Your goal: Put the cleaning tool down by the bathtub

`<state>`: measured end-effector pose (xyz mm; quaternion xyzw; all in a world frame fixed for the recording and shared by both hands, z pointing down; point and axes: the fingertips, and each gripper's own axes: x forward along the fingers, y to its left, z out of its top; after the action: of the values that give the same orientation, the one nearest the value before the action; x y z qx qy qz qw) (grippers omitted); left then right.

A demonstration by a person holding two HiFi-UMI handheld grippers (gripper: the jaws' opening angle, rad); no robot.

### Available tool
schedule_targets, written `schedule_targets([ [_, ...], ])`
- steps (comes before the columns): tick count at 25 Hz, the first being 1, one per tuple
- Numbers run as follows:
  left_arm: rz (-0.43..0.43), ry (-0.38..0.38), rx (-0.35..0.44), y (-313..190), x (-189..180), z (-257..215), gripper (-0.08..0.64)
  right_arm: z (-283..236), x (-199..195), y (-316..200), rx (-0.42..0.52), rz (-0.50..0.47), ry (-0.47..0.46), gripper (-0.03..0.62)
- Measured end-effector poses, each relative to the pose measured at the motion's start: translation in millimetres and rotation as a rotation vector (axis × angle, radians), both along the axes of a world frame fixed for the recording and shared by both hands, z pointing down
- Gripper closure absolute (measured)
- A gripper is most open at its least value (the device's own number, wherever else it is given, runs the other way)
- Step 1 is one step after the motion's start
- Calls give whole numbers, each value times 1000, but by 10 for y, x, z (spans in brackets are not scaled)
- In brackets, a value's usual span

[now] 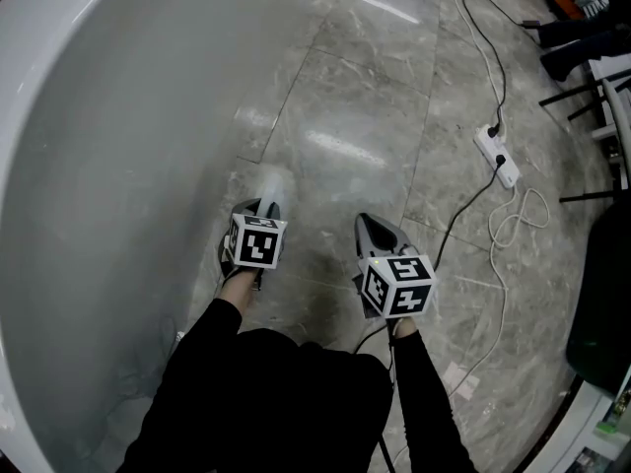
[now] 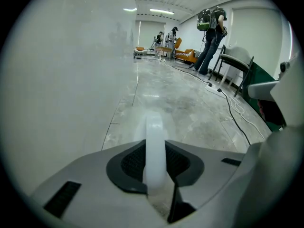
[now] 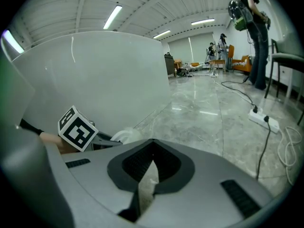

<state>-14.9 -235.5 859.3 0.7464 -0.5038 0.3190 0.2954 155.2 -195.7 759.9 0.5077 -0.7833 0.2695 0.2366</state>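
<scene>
The white bathtub (image 1: 89, 166) fills the left of the head view, its curved wall rising beside the grey marble floor. My left gripper (image 1: 262, 207) hangs close to that wall, low over the floor, shut on the cleaning tool (image 1: 273, 179), a translucent white piece that sticks out ahead of the jaws. In the left gripper view the tool's pale handle (image 2: 154, 127) runs straight between the dark pads. The right gripper (image 1: 373, 229) is beside it, further from the tub, jaws together with nothing in them. From the right gripper view the tool (image 3: 126, 136) shows at the left.
A white power strip (image 1: 496, 156) with black and white cables (image 1: 513, 220) lies on the floor to the right. Black chair legs (image 1: 582, 87) and a dark bulky object (image 1: 601, 304) stand at the right edge. People (image 2: 211, 37) stand far across the room.
</scene>
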Motion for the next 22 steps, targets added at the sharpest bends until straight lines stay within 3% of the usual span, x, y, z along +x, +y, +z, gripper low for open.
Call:
schedule_targets([
  [8,-22,-3,-51,35,-30,222,466,45,26,25,-8,3,17,592],
  [22,-12,-29,-29,-21,13,257,465,27,49,35,-11,-10,47,592],
])
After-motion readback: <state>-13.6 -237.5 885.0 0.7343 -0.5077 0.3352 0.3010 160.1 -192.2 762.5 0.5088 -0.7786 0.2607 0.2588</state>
